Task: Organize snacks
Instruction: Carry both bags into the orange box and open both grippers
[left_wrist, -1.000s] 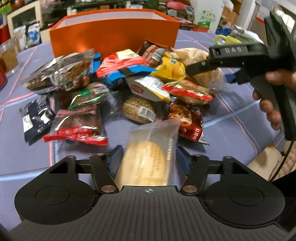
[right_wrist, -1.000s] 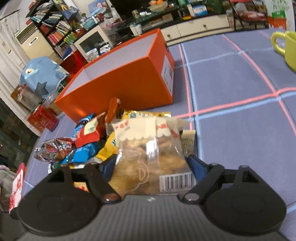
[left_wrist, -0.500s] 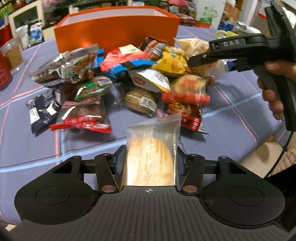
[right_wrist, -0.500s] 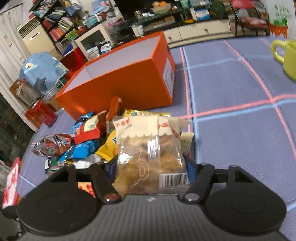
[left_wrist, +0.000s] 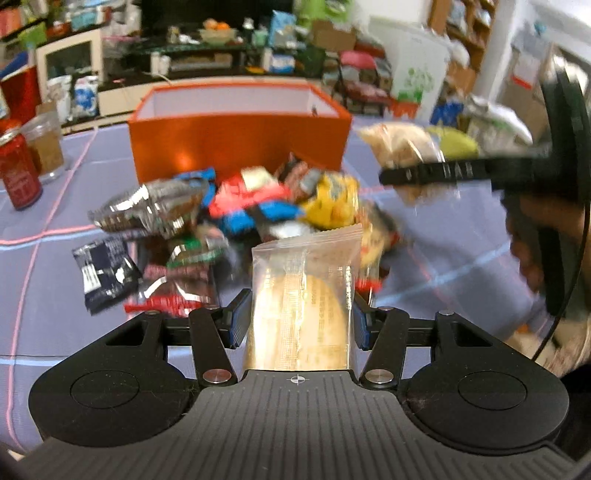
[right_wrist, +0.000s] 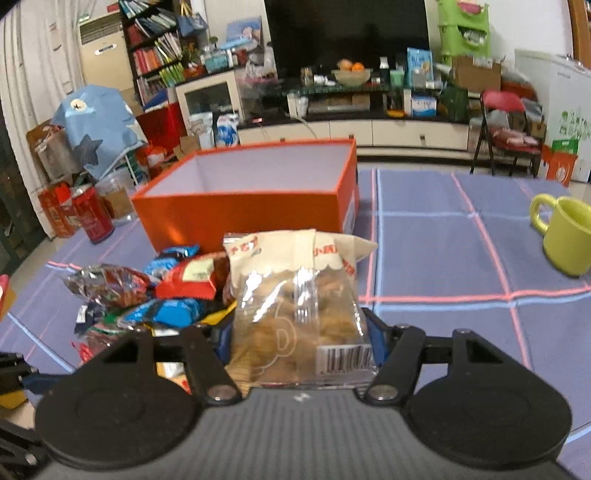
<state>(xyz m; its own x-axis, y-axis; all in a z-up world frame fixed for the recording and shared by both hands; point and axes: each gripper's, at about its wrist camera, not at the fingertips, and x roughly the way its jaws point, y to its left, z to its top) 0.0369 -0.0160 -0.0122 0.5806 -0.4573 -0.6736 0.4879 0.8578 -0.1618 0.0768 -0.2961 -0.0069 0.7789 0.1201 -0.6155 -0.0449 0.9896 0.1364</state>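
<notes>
Clear packet with a round biscuit (left_wrist: 301, 310): clamped upright in left gripper (left_wrist: 298, 321), near side of snack pile (left_wrist: 236, 206) | Bag of brown crackers (right_wrist: 299, 317): gripped by right gripper (right_wrist: 300, 332), above the pile's right edge | Orange box (right_wrist: 251, 195): open, just behind the pile | Yellow-green mug (right_wrist: 567, 236): well right of the box | Red can (right_wrist: 92, 218): left of the box

The box (right_wrist: 251, 206) sits on the table (right_wrist: 436, 254). Just in front of the box lies the snack pile (right_wrist: 155, 295). The mug (right_wrist: 565, 236) stands well right of the box, and the can (right_wrist: 92, 214) and jar (right_wrist: 114, 195) stand left of it.
</notes>
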